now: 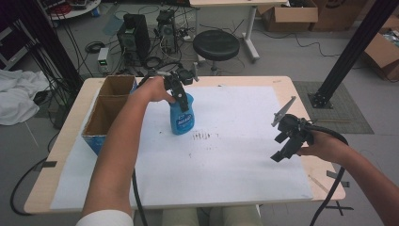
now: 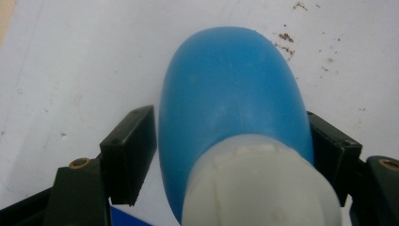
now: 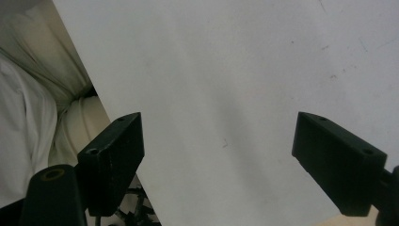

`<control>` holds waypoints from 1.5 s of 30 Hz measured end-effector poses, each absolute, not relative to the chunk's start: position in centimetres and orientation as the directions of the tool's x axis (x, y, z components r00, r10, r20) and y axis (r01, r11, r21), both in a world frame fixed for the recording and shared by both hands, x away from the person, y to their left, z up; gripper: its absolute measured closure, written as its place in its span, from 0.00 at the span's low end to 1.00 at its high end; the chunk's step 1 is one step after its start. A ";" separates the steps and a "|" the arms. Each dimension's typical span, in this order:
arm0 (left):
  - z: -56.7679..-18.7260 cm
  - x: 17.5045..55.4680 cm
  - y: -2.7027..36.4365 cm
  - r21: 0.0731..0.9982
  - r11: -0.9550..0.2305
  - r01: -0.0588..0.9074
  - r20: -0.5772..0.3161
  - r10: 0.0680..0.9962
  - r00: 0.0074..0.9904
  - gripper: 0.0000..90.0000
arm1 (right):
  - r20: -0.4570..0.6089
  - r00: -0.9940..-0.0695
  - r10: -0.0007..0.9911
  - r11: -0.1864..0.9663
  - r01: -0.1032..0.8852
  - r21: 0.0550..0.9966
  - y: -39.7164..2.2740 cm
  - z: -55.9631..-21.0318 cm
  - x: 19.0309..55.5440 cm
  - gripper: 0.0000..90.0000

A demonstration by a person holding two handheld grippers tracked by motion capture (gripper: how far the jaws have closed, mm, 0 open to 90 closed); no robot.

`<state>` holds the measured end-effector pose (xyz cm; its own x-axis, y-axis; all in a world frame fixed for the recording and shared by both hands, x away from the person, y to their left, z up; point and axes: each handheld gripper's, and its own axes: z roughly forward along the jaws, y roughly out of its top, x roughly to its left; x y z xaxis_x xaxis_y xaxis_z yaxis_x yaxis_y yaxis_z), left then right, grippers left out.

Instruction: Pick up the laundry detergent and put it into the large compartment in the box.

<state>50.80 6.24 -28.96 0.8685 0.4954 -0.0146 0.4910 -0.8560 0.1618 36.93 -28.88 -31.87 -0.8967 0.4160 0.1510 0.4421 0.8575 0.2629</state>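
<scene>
While the left hand-held gripper (image 1: pixel 181 96) clasps it, the blue bottle (image 1: pixel 181 117) stands upright, cap up.

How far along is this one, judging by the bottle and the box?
Done: the left claw brackets the upright blue bottle on the white sheet. In hand: the grasp itself. Left: probably moving it, perhaps into the cardboard box. The right claw hangs open, idle.

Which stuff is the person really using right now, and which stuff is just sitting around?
Being used:
- blue bottle, standing on the white sheet
- left claw, around the bottle
- right claw, open, holding nothing

Just sitting around:
- cardboard box
- black stool
- white cloth
</scene>
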 end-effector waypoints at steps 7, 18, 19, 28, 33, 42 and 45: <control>-28.8 50.8 6.4 0.176 -0.859 0.480 -0.023 0.484 0.875 0.35 | 0.152 -0.897 0.416 0.858 0.442 0.261 -28.9 -31.9 36.9 0.19; -28.8 50.8 6.3 0.177 -0.866 0.468 -0.029 0.471 0.882 0.40 | 0.159 -0.896 0.415 0.859 0.443 0.258 -28.9 -32.1 36.8 0.19; -28.8 50.8 6.3 0.178 -0.865 0.469 -0.030 0.472 0.881 0.40 | 0.159 -0.897 0.413 0.859 0.442 0.258 -29.0 -32.1 36.8 0.19; -28.8 50.8 6.4 0.187 -0.861 0.473 -0.035 0.475 0.879 0.41 | 0.161 -0.896 0.414 0.858 0.443 0.261 -29.1 -32.3 36.9 0.19; -28.7 50.7 6.4 0.186 -0.853 0.487 -0.033 0.490 0.871 0.41 | 0.165 -0.895 0.413 0.858 0.444 0.258 -29.1 -32.4 36.9 0.19; -27.0 50.2 6.3 0.196 -0.793 0.577 -0.047 0.580 0.813 0.41 | 0.169 -0.896 0.411 0.859 0.443 0.257 -28.9 -32.3 36.7 0.20; -26.0 49.6 6.1 0.201 -0.779 0.594 -0.032 0.601 0.799 0.41 | 0.165 -0.899 0.405 0.861 0.436 0.261 -28.9 -32.2 36.7 0.20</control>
<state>49.63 6.14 -25.96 0.7987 0.6009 -0.0315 0.5940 -0.7791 0.2006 36.72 -28.85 -32.20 -0.8992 0.4051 0.1650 0.4359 0.8614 0.2608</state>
